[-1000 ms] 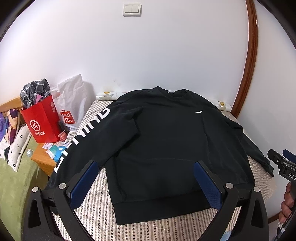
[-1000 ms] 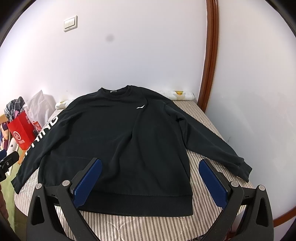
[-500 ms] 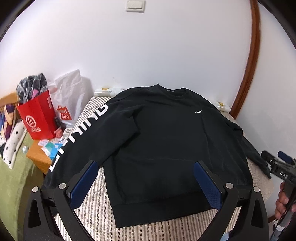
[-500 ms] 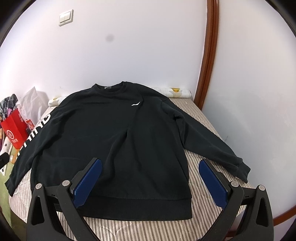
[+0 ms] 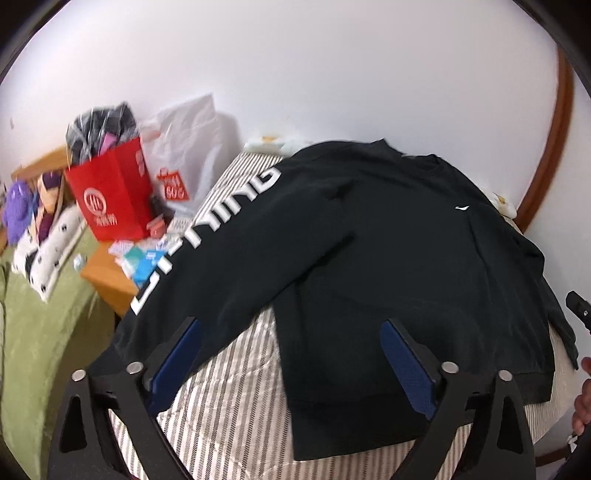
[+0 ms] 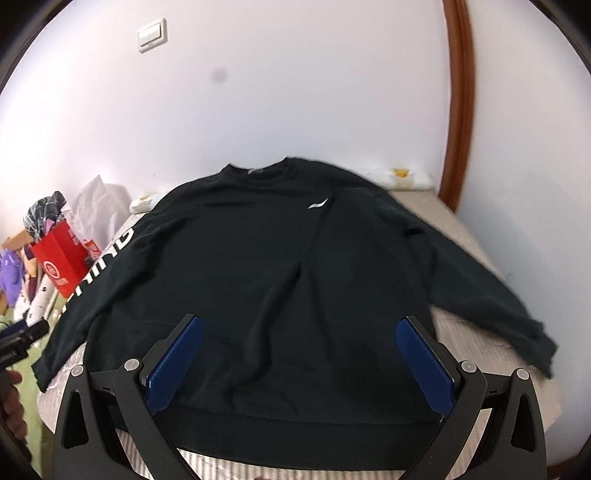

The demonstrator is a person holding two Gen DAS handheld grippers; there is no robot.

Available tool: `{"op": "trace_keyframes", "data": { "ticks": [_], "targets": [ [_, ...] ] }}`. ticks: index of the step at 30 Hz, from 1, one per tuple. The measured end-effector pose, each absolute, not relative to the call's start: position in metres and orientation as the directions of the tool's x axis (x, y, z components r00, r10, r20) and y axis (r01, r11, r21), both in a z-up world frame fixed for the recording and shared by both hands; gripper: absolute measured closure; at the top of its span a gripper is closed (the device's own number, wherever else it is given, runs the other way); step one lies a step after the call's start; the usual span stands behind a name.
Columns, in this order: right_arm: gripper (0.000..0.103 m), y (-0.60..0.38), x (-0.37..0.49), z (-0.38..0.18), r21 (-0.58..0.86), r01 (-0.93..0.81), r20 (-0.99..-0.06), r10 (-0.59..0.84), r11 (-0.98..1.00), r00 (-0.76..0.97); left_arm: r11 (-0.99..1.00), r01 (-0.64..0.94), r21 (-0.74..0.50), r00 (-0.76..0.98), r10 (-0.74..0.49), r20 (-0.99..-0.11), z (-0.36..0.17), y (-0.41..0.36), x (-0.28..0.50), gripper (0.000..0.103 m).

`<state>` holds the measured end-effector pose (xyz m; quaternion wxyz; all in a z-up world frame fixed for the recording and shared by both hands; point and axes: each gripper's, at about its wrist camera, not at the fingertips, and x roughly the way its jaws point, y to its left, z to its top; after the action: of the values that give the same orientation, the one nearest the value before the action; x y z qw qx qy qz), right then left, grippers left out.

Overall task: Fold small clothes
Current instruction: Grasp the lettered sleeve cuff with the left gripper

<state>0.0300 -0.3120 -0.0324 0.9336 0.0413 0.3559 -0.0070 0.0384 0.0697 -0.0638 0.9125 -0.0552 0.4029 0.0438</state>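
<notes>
A black sweatshirt (image 6: 280,280) lies flat, front up, on the striped bed (image 5: 236,373), its collar toward the white wall and its hem toward me. Both sleeves are spread out to the sides; the one on the left carries white block letters (image 5: 207,236) down its length, and a small white logo (image 6: 317,204) sits on the chest.

My left gripper (image 5: 291,365) hangs above the lower left part of the sweatshirt, between the lettered sleeve and the body. Its blue fingers (image 5: 177,365) are wide apart but closing, with only air between them; they touch no cloth.

My right gripper (image 6: 299,360) hangs above the hem at the middle of the body. Its fingers (image 6: 424,369) are spread wide and pinch nothing.

Left of the bed stands a red bag (image 5: 110,195) with a white bag (image 5: 181,155) behind it, both beside a low wooden stand (image 5: 107,277) strewn with small packets. A light switch (image 6: 151,36) is on the wall, and a brown door frame (image 6: 461,110) rises at the right.
</notes>
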Motion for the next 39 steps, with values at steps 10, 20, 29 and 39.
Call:
{"op": "trace_keyframes", "data": {
  "ticks": [10, 20, 29, 39],
  "targets": [
    [0.007, -0.267, 0.061, -0.063, 0.022, -0.025, -0.68, 0.033, 0.999, 0.732, 0.96, -0.27, -0.078, 0.606, 0.106, -0.789, -0.105, 0.13, 0.039, 0.022],
    [0.007, -0.231, 0.078, -0.083, 0.043, -0.07, -0.717, 0.08, 0.997, 0.692, 0.944, -0.328, -0.039, 0.577, 0.167, -0.8, -0.133, 0.176, 0.047, 0.022],
    [0.007, -0.219, 0.08, -0.09, -0.004, -0.054, -0.736, 0.034, 0.999, 0.676, 0.943, -0.328, -0.056, 0.561, 0.147, -0.815, -0.158, 0.19, 0.066, 0.033],
    [0.007, -0.213, 0.088, -0.102, -0.013, -0.034, -0.756, 0.013, 0.999, 0.655, 0.941, -0.337, -0.036, 0.578, 0.177, -0.797, -0.158, 0.201, 0.074, 0.087]
  ]
}}
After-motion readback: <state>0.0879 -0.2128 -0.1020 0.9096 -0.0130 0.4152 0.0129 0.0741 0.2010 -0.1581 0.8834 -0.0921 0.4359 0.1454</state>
